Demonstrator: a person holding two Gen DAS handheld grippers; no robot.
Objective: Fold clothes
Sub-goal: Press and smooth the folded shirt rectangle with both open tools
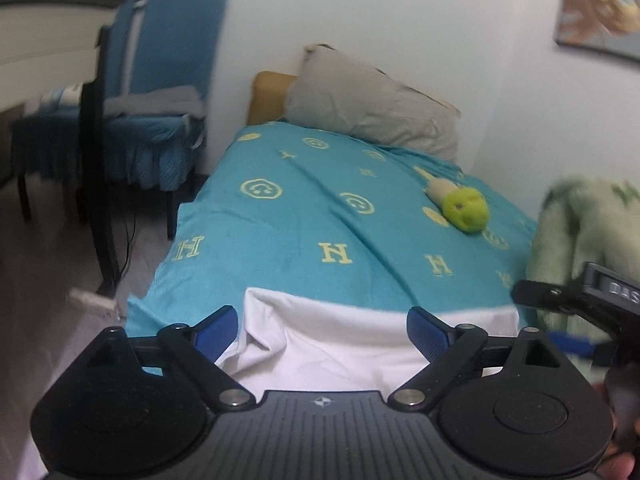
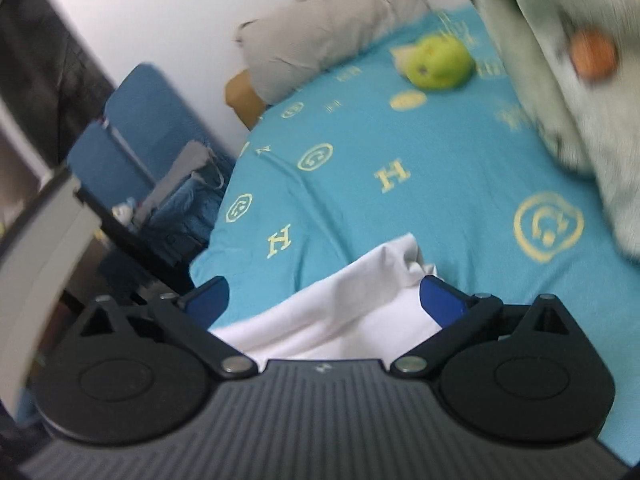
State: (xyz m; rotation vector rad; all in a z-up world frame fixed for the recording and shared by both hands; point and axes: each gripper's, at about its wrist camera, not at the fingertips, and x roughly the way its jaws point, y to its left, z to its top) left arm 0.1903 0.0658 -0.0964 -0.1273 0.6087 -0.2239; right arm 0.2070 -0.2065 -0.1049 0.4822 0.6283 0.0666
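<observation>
A white garment [image 1: 340, 340] lies folded on the near end of a bed with a turquoise sheet [image 1: 304, 216]. My left gripper [image 1: 322, 330] is open, its blue-padded fingers spread wide above the garment's near part. The garment also shows in the right wrist view [image 2: 352, 300], with a bunched corner pointing up the bed. My right gripper [image 2: 324, 298] is open above it, holding nothing. The right gripper's black body shows in the left wrist view [image 1: 580, 300] at the right edge.
A grey pillow [image 1: 372, 108] and a green plush toy [image 1: 466, 208] lie on the bed. A pale green fuzzy blanket [image 1: 580, 224] is heaped at the right. A blue covered chair [image 1: 160, 92] and a white desk [image 1: 40, 40] stand left of the bed.
</observation>
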